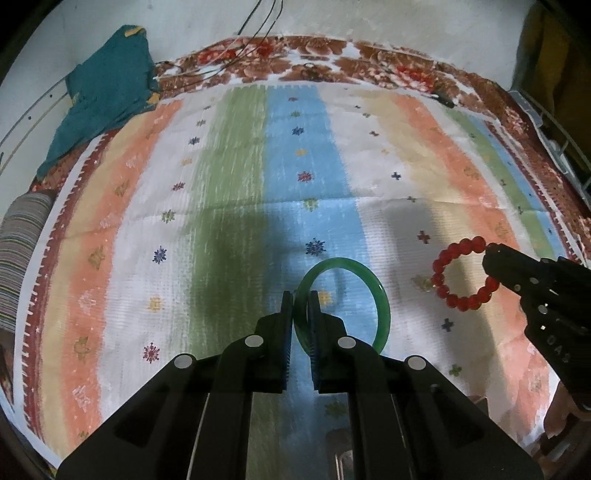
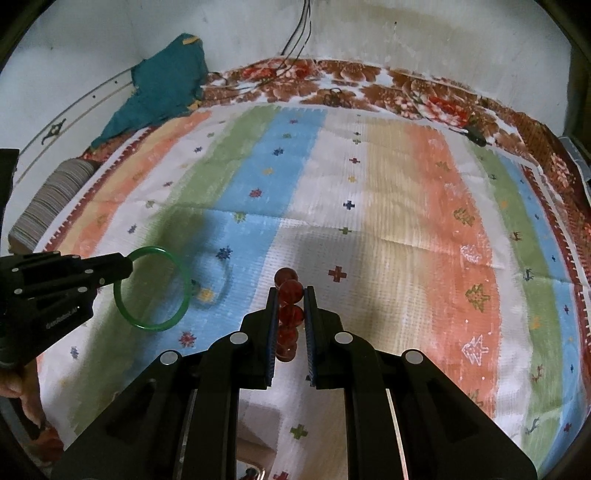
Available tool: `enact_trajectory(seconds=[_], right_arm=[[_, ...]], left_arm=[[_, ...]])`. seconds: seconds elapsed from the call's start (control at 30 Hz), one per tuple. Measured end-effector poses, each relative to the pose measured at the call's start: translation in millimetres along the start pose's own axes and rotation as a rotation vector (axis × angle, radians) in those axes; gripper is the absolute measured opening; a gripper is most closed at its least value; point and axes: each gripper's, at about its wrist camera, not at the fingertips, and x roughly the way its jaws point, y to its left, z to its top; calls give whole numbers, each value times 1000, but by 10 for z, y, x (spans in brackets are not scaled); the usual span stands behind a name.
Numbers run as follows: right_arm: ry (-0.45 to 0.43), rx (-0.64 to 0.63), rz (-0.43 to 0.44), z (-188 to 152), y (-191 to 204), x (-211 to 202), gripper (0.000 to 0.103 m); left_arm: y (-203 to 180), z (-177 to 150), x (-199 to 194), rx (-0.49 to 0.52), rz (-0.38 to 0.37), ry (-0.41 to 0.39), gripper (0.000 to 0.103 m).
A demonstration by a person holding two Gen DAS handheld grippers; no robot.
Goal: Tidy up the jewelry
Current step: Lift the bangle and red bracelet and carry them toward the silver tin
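My left gripper (image 1: 300,297) is shut on a green bangle (image 1: 382,301) and holds it above the striped cloth (image 1: 236,177). It also shows at the left of the right wrist view (image 2: 127,267), with the green bangle (image 2: 181,314) standing out from its tips. My right gripper (image 2: 290,293) is shut on a red bead bracelet (image 2: 290,291), seen edge-on between the fingers. In the left wrist view the right gripper (image 1: 489,264) holds the red bead bracelet (image 1: 445,258) as a full ring above the cloth.
A teal garment (image 1: 107,88) lies at the far left corner. A striped pillow (image 1: 20,251) sits at the left edge. Dark cables (image 1: 258,26) hang down the back wall. A small black object (image 2: 476,138) lies on the floral bedsheet (image 2: 369,85) at the far right.
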Motion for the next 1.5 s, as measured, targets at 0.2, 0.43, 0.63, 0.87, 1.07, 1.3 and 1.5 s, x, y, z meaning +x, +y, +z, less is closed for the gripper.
enact_trajectory(seconds=[0.2,0.43,0.63,0.87,1.07,1.3,1.5], right_arm=[[-16,3,7,-34,25,-124,14],[-39,5,-5,-58,24,-232,14],[-54,3,-2,-111,24,-338,14],[-79,-17,2,-195,84,-510,14],[-99,-31,11,-257,132,-634,14],[-108,-42,12,-330,166,-722,14],[-117,-49,24,-393,202,-805,14]], left_arm=[[-67,-22,-215,11,-21,-39,8],[-149,-86,-357,33,-33,-60,8],[-178,-147,-428,40,-38,-66,8],[-207,-223,-561,46,-49,-88,8],[-261,-305,-674,60,-55,-106,8],[-330,-376,-762,81,-65,-115,8],[-372,-461,-838,89,-70,-124,8]])
